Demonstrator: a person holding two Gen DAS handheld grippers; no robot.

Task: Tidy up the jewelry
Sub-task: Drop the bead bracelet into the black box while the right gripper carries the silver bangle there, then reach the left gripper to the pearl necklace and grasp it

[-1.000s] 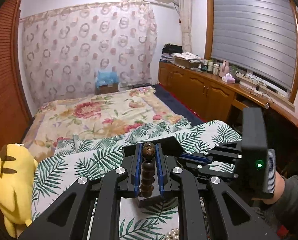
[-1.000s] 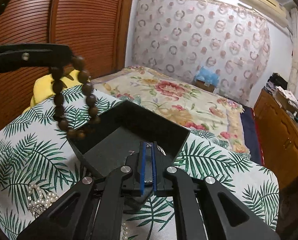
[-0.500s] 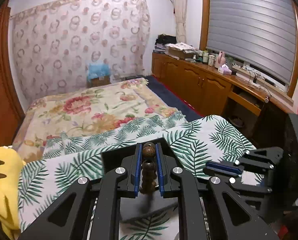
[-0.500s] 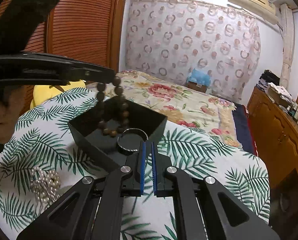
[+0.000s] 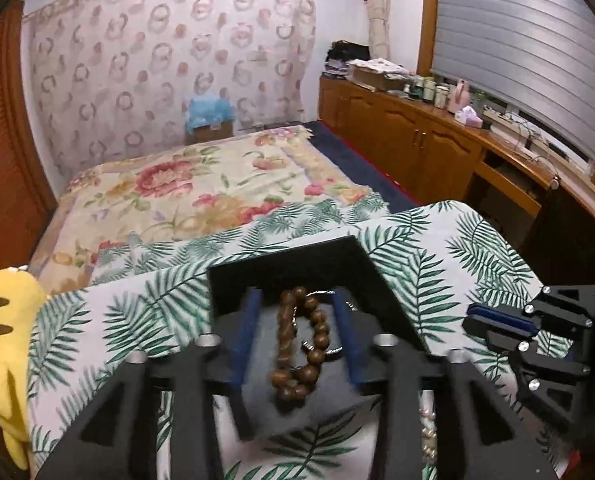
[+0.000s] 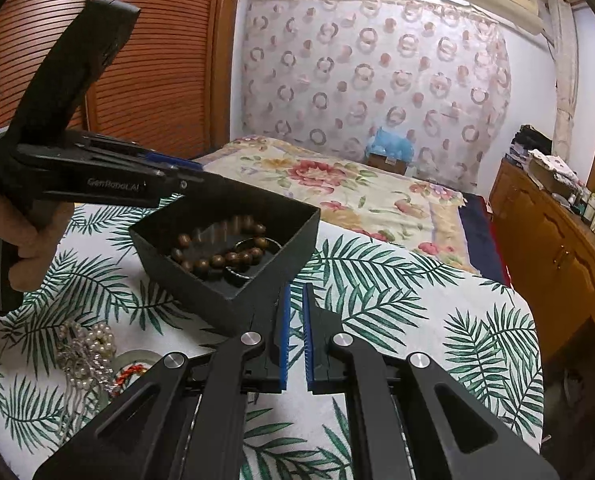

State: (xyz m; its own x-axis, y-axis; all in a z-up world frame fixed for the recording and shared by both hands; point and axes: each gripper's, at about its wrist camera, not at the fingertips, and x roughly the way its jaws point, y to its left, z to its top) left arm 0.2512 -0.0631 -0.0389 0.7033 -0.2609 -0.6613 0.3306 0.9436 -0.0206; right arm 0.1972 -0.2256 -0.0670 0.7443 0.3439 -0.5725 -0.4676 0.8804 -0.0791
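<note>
While left view hides it, pearl pile [image 6: 87,346] beside black box [image 6: 233,296], right view.

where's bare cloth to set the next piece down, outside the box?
Free: leaf-print cloth right of the black box, out to its far edge. Crowded: near-left corner, with the pearl pile and the left hand-held gripper above the box.
</note>
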